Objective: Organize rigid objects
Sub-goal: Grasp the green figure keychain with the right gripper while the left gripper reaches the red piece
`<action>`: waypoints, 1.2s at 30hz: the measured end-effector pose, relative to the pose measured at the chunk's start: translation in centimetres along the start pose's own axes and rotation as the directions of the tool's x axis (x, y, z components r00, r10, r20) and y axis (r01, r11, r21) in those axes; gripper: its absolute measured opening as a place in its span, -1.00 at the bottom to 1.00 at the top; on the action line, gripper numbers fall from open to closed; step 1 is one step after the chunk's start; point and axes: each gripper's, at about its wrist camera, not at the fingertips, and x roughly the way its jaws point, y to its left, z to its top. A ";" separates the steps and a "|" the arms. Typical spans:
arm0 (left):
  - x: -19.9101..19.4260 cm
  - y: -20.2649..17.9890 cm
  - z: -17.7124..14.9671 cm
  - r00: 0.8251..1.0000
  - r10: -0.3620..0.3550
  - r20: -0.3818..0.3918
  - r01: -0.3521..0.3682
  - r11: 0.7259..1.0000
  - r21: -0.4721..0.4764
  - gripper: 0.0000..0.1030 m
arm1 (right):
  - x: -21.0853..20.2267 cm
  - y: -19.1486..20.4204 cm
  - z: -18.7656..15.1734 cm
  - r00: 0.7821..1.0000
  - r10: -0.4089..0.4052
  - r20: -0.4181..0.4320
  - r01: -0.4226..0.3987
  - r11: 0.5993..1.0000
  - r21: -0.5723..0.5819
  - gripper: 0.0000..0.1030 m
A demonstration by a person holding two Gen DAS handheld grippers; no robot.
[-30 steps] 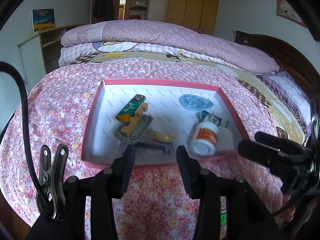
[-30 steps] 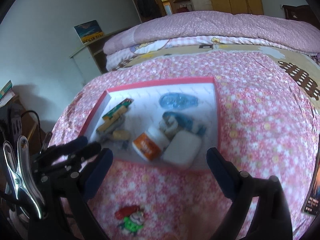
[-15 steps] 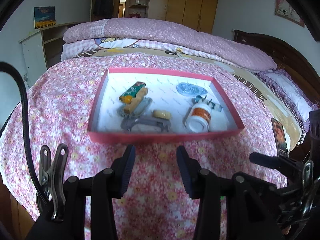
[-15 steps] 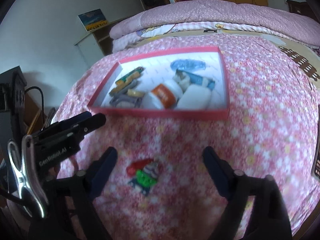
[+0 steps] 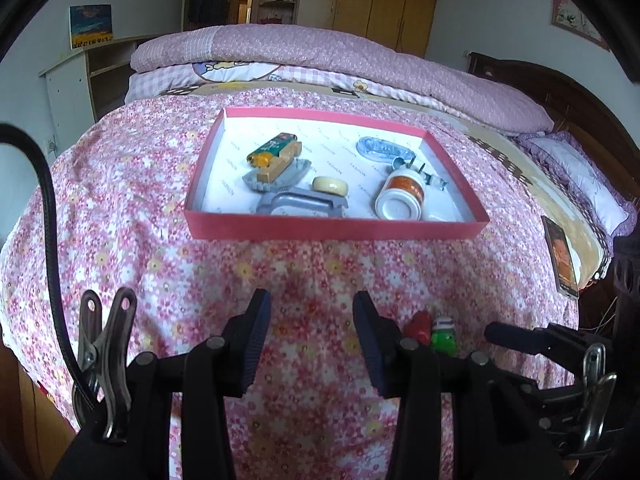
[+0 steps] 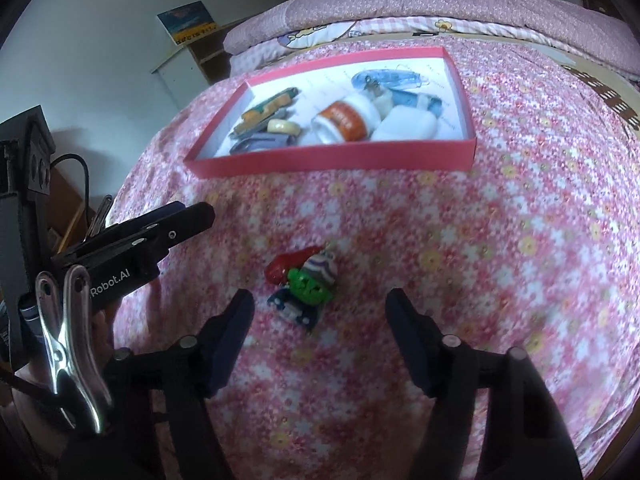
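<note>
A red-rimmed box (image 5: 336,232) (image 6: 332,162) lies on the flowered bedspread and holds several small objects, among them a white bottle with an orange label (image 5: 400,196) (image 6: 344,122), a green tube (image 5: 272,149) and a grey metal piece (image 5: 300,204). A small green-faced toy figure with a red part (image 6: 306,284) (image 5: 436,330) lies on the bedspread in front of the box. My right gripper (image 6: 320,312) is open, just short of the toy. My left gripper (image 5: 312,320) is open and empty, left of the toy.
A phone-like dark card (image 5: 560,256) lies at the bed's right edge. Folded quilts (image 5: 320,52) are stacked behind the box. A pale shelf unit (image 5: 76,84) stands left of the bed. A wooden headboard (image 5: 580,100) is at the right.
Both grippers have pulled back from the box toward the bed's near edge. The toy figure has come into view between the right gripper's fingers. Both stay open.
</note>
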 end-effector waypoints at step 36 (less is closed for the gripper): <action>0.2 -0.7 -1.4 0.999 -0.036 -0.024 0.037 0.999 0.017 -0.13 | -0.5 -0.4 -0.8 0.998 -0.065 0.017 0.066 0.997 -0.045 -0.38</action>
